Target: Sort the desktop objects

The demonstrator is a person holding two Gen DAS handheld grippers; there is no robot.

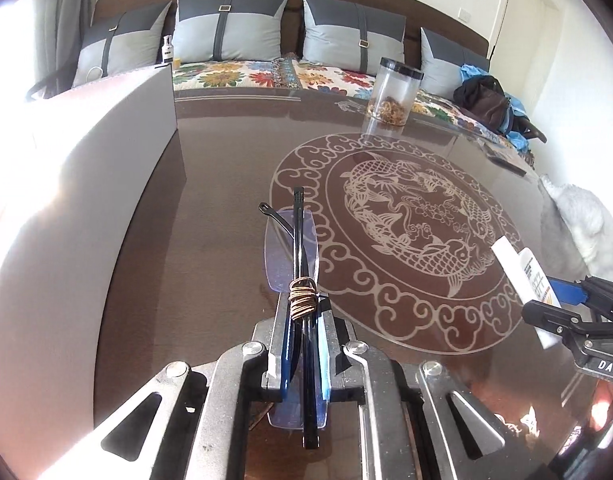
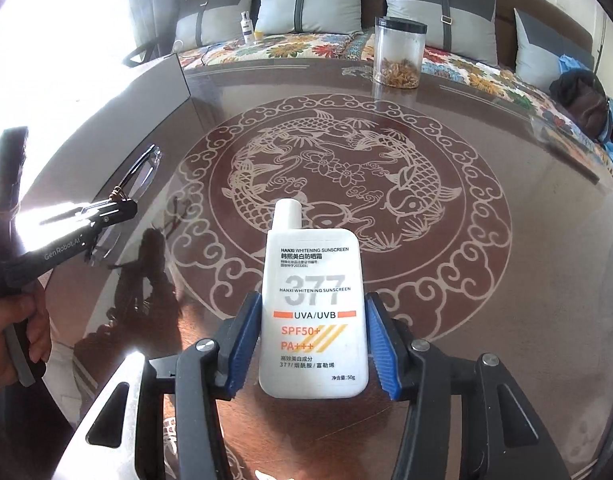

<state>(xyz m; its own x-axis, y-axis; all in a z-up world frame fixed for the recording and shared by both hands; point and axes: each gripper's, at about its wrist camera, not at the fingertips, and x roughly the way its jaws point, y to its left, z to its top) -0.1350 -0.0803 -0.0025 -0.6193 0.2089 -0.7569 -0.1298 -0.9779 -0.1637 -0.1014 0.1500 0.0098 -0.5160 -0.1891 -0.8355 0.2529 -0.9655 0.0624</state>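
My left gripper (image 1: 302,320) is shut on a pair of folded glasses (image 1: 292,248) with clear lenses, dark arms and a brown cord wound around the frame. They stick out forward over the brown glass table (image 1: 226,240). My right gripper (image 2: 312,336) is shut on a white sunscreen bottle (image 2: 312,308), its blue pads pressing both sides and the cap pointing away. In the left wrist view, the right gripper (image 1: 546,304) and the sunscreen bottle (image 1: 520,268) show at the right edge. In the right wrist view, the left gripper (image 2: 120,208) and the glasses (image 2: 144,172) show at the left, with a hand (image 2: 22,336) on the handle.
A clear jar (image 1: 394,92) with a black lid stands near the table's far edge. A tall grey box (image 1: 106,160) lines the left side. Behind the table are a floral bench with cushions, a small bottle (image 1: 167,50) and a dark bag (image 1: 490,98).
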